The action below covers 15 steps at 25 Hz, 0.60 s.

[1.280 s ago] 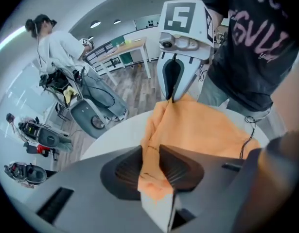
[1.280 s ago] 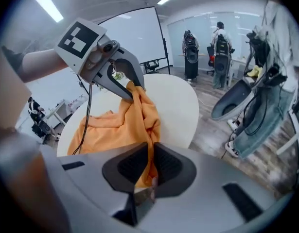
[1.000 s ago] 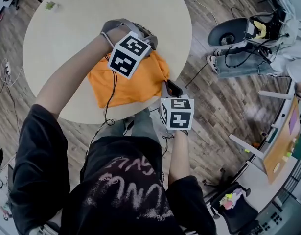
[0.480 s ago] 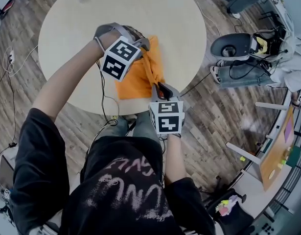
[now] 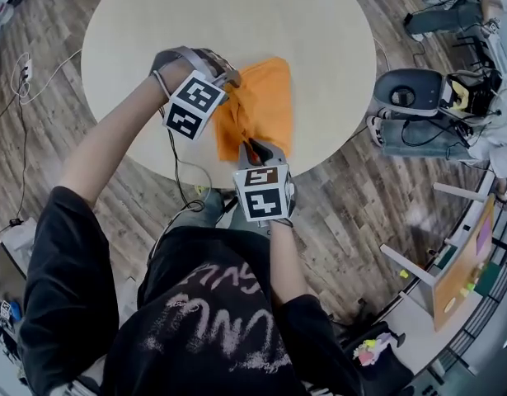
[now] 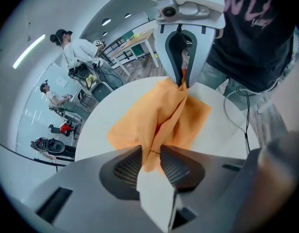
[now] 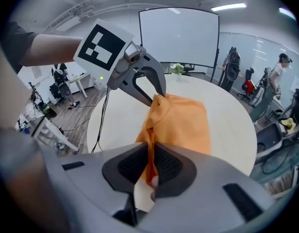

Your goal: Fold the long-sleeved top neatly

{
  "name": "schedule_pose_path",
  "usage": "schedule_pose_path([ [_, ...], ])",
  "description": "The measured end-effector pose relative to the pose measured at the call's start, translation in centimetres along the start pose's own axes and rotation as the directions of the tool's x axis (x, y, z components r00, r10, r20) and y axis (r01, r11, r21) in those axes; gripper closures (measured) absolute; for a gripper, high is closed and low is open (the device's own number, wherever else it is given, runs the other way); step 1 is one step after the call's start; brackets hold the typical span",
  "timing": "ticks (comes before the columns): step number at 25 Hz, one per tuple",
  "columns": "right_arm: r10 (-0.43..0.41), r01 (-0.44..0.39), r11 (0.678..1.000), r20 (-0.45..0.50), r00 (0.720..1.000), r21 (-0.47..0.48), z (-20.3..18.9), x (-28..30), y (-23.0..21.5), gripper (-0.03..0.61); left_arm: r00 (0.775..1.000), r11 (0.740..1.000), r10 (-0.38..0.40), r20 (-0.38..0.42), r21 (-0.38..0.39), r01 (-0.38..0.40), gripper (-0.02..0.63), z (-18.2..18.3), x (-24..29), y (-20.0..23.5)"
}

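The orange long-sleeved top [image 5: 268,97] lies bunched on the round pale table [image 5: 237,15], near its front edge. My left gripper [image 5: 228,77] pinches the top's far fold; in the left gripper view its jaws [image 6: 150,152] are easing open with cloth [image 6: 154,115] still pressed between the pads. My right gripper [image 5: 251,145] is shut on the near fold, and orange cloth [image 7: 185,123] runs up out of its jaws [image 7: 151,157]. The held edge is raised and stretched between the two grippers. Each gripper shows in the other's view: the right gripper [image 6: 181,84] and the left gripper [image 7: 156,97].
A grey chair [image 5: 406,97] and cabled gear stand on the wooden floor right of the table. A black cable [image 5: 175,163] hangs from my left gripper. People [image 6: 76,45] stand by desks farther off. A small plant [image 7: 177,68] sits at the table's far rim.
Both grippers have carried the pinched edge of the top leftward over the table. The cloth, which lay broad, now shows as a narrower, bunched shape.
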State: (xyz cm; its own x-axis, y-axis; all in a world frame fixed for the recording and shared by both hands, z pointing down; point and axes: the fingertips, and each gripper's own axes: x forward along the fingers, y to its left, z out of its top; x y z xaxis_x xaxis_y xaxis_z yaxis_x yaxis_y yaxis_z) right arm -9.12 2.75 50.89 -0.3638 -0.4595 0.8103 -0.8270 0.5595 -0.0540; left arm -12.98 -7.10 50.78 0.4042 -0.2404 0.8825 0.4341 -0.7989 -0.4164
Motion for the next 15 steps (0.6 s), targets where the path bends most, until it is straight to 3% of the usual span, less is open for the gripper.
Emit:
schedule_pose_path([
  [8, 0.066, -0.07, 0.996, -0.056, 0.996, -0.061, 0.2, 3.9, 3.7, 0.534, 0.999, 0.999, -0.027, -0.023, -0.04, 0.026, 0.48, -3.9, 2.0, -2.9],
  [15, 0.136, -0.151, 0.981, -0.124, 0.983, -0.118, -3.3, 5.8, 6.5, 0.507, 0.995, 0.994, -0.085, -0.056, -0.068, 0.081, 0.435, -5.0, 4.7, -6.2],
])
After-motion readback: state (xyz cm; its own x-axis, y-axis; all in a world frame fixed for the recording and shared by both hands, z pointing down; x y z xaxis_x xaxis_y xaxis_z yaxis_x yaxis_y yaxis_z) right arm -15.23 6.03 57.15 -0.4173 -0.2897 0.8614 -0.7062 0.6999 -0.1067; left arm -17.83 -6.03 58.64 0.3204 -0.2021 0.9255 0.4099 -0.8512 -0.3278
